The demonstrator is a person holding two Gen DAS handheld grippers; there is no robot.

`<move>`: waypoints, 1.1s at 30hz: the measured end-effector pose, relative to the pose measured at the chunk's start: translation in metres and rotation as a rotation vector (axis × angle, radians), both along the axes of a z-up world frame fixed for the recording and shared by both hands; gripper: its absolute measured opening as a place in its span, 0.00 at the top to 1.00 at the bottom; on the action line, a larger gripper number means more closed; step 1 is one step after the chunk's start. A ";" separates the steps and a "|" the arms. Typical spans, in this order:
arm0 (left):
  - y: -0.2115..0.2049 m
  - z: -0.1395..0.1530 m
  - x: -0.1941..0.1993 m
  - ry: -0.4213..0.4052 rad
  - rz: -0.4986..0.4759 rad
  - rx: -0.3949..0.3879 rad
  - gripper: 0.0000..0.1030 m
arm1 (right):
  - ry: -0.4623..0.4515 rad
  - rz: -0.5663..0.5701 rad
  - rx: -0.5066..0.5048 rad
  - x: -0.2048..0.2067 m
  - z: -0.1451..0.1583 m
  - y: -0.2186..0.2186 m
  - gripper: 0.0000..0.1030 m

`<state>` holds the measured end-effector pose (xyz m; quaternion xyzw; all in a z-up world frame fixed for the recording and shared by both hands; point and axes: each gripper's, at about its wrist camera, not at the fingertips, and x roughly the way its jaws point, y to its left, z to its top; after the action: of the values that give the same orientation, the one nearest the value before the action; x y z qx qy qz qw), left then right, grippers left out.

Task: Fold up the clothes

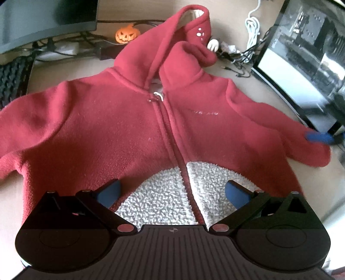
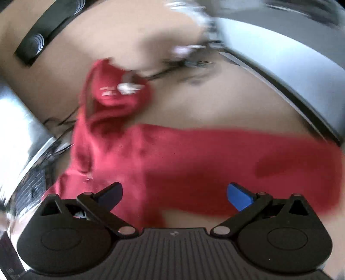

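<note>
Our left gripper [image 1: 172, 191] spreads wide over the red hoodie [image 1: 120, 120] on the desk [image 1: 269, 71], while our right gripper [image 2: 174, 193], equally wide, hangs over its three-o'clock sleeve [image 2: 237, 163].

One red hooded fleece garment [image 1: 120, 120] is seen, with two sleeves spread out on one worktop [image 1: 248, 71]. Two monitors are counted, one at the left [image 1: 43, 19] and one at the right [image 1: 301, 60]. One orange pumpkin figure [image 1: 126, 34] and one coiled white cable [image 1: 252, 28] are seen.
</note>
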<state>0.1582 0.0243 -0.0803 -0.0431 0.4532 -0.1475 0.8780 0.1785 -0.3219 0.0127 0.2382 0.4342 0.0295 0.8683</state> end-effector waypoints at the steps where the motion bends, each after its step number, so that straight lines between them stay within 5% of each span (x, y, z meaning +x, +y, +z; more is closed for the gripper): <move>1: -0.003 0.000 0.000 0.001 0.000 0.017 0.00 | 0.004 -0.057 0.020 -0.017 -0.006 -0.010 0.00; 6: -0.003 0.003 -0.001 0.012 0.007 0.023 0.00 | 0.015 -0.253 0.155 -0.056 -0.044 -0.050 0.00; 16: 0.027 0.028 -0.013 -0.021 0.081 -0.009 0.00 | -0.161 -0.251 0.115 -0.012 -0.065 -0.047 0.00; 23: 0.061 0.035 -0.024 -0.033 0.218 -0.011 0.00 | -0.188 -0.023 -0.029 0.058 -0.055 0.002 0.00; 26: 0.075 0.039 -0.032 -0.044 0.270 -0.007 0.00 | -0.336 0.112 -0.109 0.069 -0.021 0.051 0.00; 31: 0.095 0.043 -0.039 -0.054 0.356 -0.019 0.00 | -0.420 0.564 -0.211 0.064 0.008 0.165 0.00; 33: 0.099 0.045 -0.040 -0.057 0.373 -0.028 0.00 | -0.415 0.671 -0.332 0.054 0.001 0.197 0.00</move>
<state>0.1182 0.1238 -0.0357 -0.1344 0.4104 0.0101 0.9019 0.2320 -0.1245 0.0140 -0.0703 0.3025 0.2872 0.9061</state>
